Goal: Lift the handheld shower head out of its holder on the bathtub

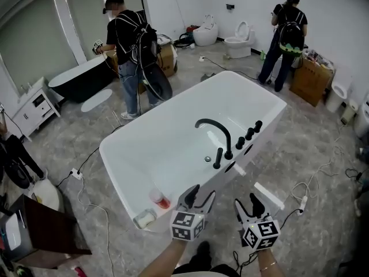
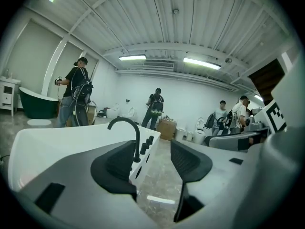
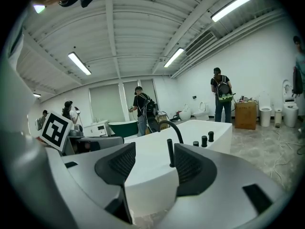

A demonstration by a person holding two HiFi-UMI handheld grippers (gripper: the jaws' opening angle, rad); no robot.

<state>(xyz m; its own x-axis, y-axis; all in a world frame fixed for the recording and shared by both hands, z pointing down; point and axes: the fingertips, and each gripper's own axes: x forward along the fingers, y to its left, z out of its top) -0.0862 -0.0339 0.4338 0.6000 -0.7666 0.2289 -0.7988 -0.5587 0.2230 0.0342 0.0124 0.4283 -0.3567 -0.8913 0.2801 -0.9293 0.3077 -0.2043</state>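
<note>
Left tongs wide, empty. Right tongs wide, empty.

Handheld shower head: slim black wand, upright in holder on bathtub rim, just ahead between both tongs, this side of arched spout.

Likely stiff, light, glossy and slippery. Grip mid-shaft, lift straight up.

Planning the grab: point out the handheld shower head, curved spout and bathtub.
handheld shower head (image 1: 218,157), head view, middle of shaft.
curved spout (image 1: 214,124), head view, top of arc.
bathtub (image 1: 167,149), head view, bare inner floor.

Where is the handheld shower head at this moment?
Near the head view's centre, the handheld shower head stands upright on the right-hand rim of the bathtub, just left of the curved spout.
</note>
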